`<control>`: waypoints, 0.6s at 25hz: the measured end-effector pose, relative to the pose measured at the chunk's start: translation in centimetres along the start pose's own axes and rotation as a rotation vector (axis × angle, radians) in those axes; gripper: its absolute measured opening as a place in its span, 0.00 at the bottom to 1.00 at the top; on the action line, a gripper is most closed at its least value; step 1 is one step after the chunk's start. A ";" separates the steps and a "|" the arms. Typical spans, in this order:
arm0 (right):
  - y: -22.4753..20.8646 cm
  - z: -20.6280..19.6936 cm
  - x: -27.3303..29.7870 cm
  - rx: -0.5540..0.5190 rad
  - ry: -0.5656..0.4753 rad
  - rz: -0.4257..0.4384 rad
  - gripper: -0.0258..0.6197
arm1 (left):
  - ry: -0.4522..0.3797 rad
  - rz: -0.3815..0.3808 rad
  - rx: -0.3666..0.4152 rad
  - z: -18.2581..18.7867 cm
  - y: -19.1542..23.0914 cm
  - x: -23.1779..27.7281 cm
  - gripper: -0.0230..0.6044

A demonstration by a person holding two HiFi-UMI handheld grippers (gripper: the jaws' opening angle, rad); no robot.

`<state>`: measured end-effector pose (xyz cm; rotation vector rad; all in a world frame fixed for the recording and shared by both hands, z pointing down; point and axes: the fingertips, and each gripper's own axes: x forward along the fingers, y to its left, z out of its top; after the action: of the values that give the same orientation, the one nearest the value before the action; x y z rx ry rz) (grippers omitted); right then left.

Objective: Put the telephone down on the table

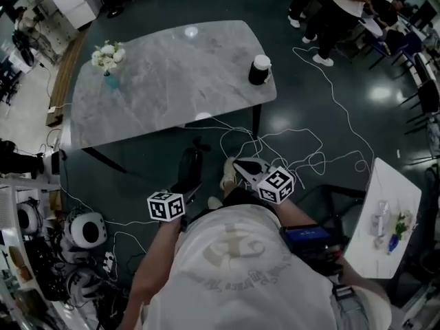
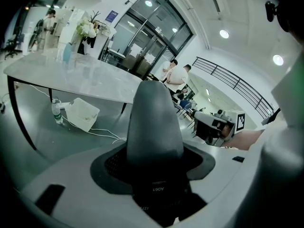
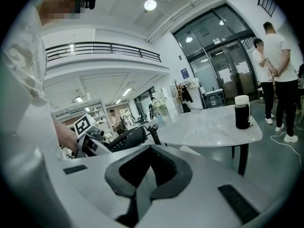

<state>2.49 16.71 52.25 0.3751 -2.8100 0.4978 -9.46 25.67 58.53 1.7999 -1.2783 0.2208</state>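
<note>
The left tongs (image 1: 185, 191) stand wide, clamped on the dark telephone (image 2: 154, 127), which hangs in the air by the person's legs, short of the marble counter (image 1: 172, 81). Small white print just beneath it reads "A061". The right tongs (image 1: 247, 168) are closed and empty.

Black telephone (image 1: 190, 169) handset, clamped in the left hand-held gripper (image 1: 183, 190), points toward the table (image 1: 172, 81), just off its near edge.
</note>
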 end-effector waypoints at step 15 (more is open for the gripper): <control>-1.1 3.6 1.5 -0.049 0.012 0.018 0.06 | -0.017 0.006 0.005 3.3 0.6 0.9 0.48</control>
<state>0.66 14.07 49.78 0.3363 -2.8104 0.4327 -10.63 22.60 57.45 1.8062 -1.2967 0.2126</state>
